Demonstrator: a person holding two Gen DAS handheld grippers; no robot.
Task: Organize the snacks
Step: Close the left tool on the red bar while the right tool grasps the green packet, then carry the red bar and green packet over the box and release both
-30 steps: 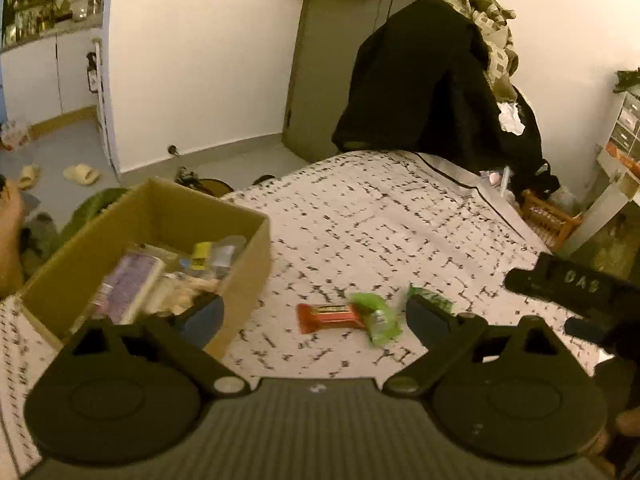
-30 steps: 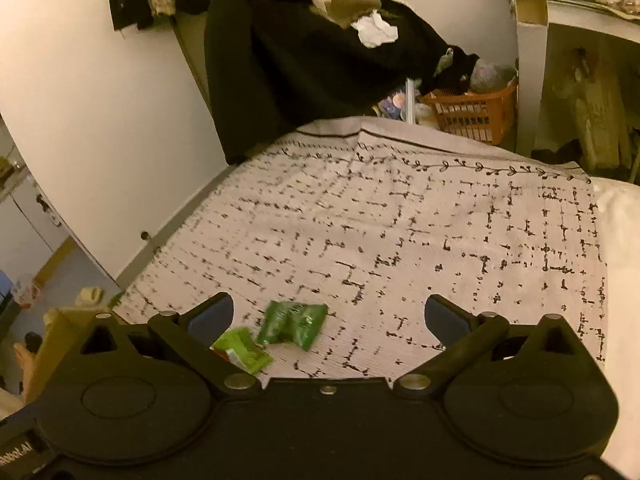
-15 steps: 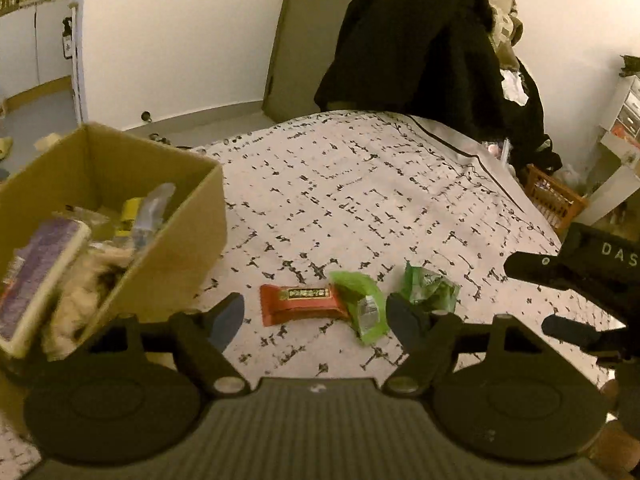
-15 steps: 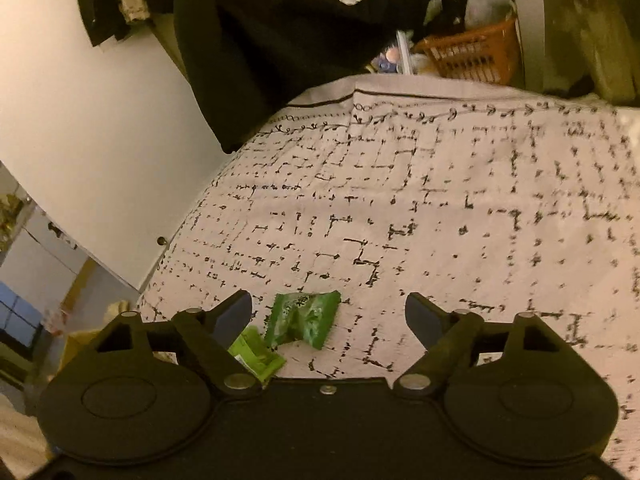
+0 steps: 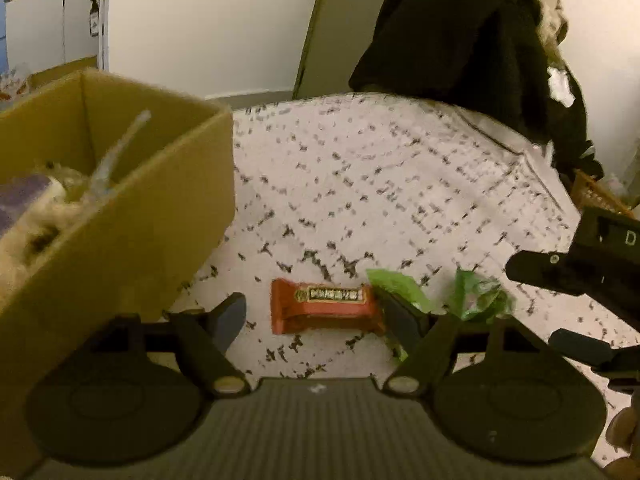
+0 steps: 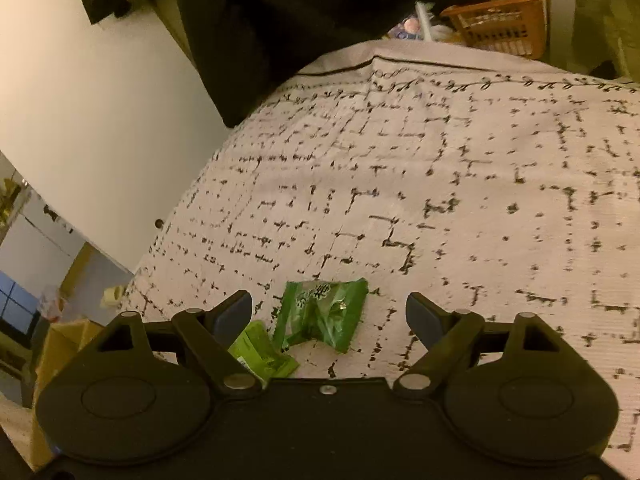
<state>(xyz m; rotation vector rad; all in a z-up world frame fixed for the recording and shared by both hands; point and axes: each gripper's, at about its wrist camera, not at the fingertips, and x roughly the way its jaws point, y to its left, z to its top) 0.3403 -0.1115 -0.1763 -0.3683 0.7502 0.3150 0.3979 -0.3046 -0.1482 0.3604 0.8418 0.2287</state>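
Three snacks lie on the patterned bedspread (image 5: 392, 184). A red bar (image 5: 320, 306) lies between the fingers of my open, empty left gripper (image 5: 314, 316). A light green packet (image 5: 400, 286) sits right of the bar, partly behind the right finger. A darker green packet (image 5: 480, 294) lies further right. In the right wrist view that dark green packet (image 6: 320, 314) lies between the fingers of my open, empty right gripper (image 6: 330, 314), with the light green packet (image 6: 260, 354) beside its left finger. A cardboard box (image 5: 132, 216) holding snacks stands at left.
The right gripper's body (image 5: 592, 268) shows at the right edge of the left wrist view. Dark clothes (image 6: 304, 12) hang over the far end of the bed. An orange basket (image 6: 504, 24) stands beyond the bed. The box corner (image 6: 60, 344) shows low left.
Both grippers have moved down and forward toward the snacks. The red bar now lies between the left fingers and the dark green packet between the right fingers.
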